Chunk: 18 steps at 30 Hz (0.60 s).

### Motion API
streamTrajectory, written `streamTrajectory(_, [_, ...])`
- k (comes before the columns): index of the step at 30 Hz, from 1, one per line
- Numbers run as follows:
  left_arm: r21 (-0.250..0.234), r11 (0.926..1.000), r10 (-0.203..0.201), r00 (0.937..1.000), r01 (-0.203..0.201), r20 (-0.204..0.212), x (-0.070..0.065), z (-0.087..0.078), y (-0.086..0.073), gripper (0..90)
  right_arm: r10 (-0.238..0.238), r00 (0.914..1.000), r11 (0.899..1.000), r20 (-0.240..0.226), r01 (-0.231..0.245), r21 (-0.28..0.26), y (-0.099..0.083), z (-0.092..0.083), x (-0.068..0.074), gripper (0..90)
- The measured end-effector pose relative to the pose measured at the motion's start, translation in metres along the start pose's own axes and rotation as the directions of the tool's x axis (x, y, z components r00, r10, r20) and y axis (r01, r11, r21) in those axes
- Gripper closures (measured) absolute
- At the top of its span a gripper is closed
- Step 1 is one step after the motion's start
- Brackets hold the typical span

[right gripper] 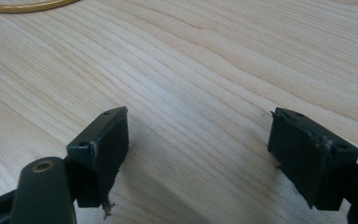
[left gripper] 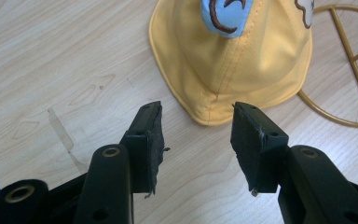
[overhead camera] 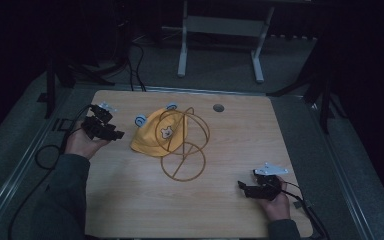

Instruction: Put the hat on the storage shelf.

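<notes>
Your right tool (overhead camera: 243, 186) sits nearest, low on the worktop (overhead camera: 130, 200), and its jaws stand wide apart with nothing between them. Under them you can see just bare wood in the right gripper view, with a bit of the gold ring up in the far corner.

Now look at the yellow hat (overhead camera: 156, 136). It lies near the middle of the worktop, a little to the left. It has blue ears (overhead camera: 140, 120) on top and a small bear patch (overhead camera: 167, 133) on its side. One part of the hat is draped over the gold wire stand (overhead camera: 185, 150), which is made of thin rings. The stand's bottom ring lies flat on the wood, on the near side of the hat.

Your left tool (overhead camera: 116, 134) is just beside the hat's left edge. Its jaws are apart too, and they hold nothing. In the left gripper view the hat's brim (left gripper: 205, 114) sits right in front of the gap between the jaws, very close but not touching them.

Your right tool is well apart from the hat. A small round hole (overhead camera: 218, 107) shows at the far side of the worktop.
</notes>
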<state>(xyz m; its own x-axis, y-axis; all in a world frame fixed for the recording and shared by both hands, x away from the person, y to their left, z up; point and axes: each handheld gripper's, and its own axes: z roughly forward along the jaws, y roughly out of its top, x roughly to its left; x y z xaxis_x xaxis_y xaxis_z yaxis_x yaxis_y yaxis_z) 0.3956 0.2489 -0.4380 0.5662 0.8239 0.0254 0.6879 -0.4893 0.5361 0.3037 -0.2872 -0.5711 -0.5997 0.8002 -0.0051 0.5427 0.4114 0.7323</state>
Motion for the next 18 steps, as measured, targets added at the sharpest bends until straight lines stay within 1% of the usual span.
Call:
streamTrajectory(9, [0.029, 0.9994, 0.020, 0.9997, -0.021, 0.014, 0.001, -0.004, 0.008, 53.2, 0.000, 1.0000, 1.000, 0.000, 0.000, 0.000, 0.000, 0.000, 0.000, 20.3])
streamTrajectory(18, [0.035, 0.9991, 0.024, 0.9996, -0.025, 0.013, 0.002, -0.006, 0.012, 54.1, 0.000, 1.0000, 1.000, 0.000, 0.000, 0.000, 0.000, 0.000, 0.000, 20.3])
